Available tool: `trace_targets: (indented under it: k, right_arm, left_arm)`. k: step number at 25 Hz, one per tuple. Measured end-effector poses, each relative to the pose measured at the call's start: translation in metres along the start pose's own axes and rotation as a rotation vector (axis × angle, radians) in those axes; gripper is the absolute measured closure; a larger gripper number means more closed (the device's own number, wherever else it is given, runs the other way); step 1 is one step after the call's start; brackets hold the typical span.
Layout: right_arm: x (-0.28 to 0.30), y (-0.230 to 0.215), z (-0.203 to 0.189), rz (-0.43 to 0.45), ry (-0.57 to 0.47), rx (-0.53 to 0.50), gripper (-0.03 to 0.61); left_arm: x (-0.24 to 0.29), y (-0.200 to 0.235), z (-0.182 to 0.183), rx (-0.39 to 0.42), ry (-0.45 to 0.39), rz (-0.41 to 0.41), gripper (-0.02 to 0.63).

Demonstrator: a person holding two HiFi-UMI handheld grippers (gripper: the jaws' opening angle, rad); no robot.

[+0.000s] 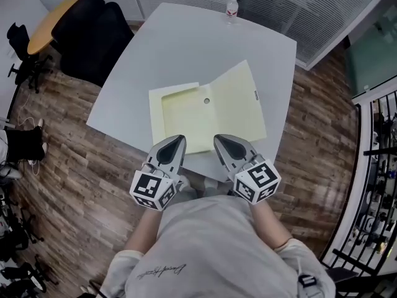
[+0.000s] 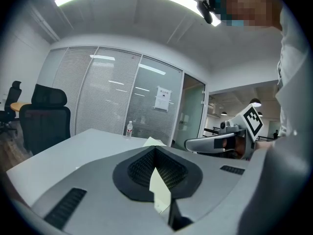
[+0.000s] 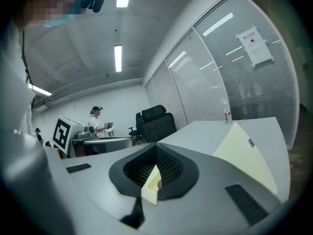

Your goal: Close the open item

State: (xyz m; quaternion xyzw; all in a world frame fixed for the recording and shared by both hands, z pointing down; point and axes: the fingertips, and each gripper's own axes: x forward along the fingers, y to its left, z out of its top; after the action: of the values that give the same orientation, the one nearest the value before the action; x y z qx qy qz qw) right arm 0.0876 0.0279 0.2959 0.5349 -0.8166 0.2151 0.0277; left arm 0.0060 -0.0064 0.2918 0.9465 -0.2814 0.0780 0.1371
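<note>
A pale yellow folder (image 1: 186, 113) lies open on the grey table (image 1: 186, 48), its shallow tray part at the left and its lid (image 1: 239, 101) spread flat to the right. Both grippers hover side by side at the table's front edge, pointing at the folder's near edge. My left gripper (image 1: 178, 139) is shut and empty, as is my right gripper (image 1: 221, 139). In the left gripper view a sliver of the folder (image 2: 159, 187) shows between the left gripper's (image 2: 155, 150) black pads. The right gripper view shows the lid (image 3: 244, 155) ahead of my right gripper (image 3: 156, 148).
A water bottle (image 1: 232, 8) stands at the table's far edge. Black office chairs (image 1: 93, 33) sit beyond the table's left corner, near a round wooden table. Glass walls with blinds run behind. A railing (image 1: 378, 166) is at the right. Another person (image 3: 98, 121) stands far off.
</note>
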Motion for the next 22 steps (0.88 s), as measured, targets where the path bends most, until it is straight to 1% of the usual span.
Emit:
trace_targets:
  k: [6,16,22]
  right_arm:
    - [-0.018,-0.030,0.007,-0.114,-0.025,0.014,0.566]
    - [-0.064,-0.103,0.020,-0.315,-0.068,0.035,0.566]
    - [-0.094,-0.143,0.014,-0.423,-0.060,0.052,0.566]
  left_arm:
    - [0.012,0.001,-0.002,-0.001,0.014,-0.052,0.604]
    - [0.049,-0.014,-0.004,0.017,0.043,-0.132,0.604]
    - [0.067,-0.026,-0.008,0.015,0.066,-0.167,0.604]
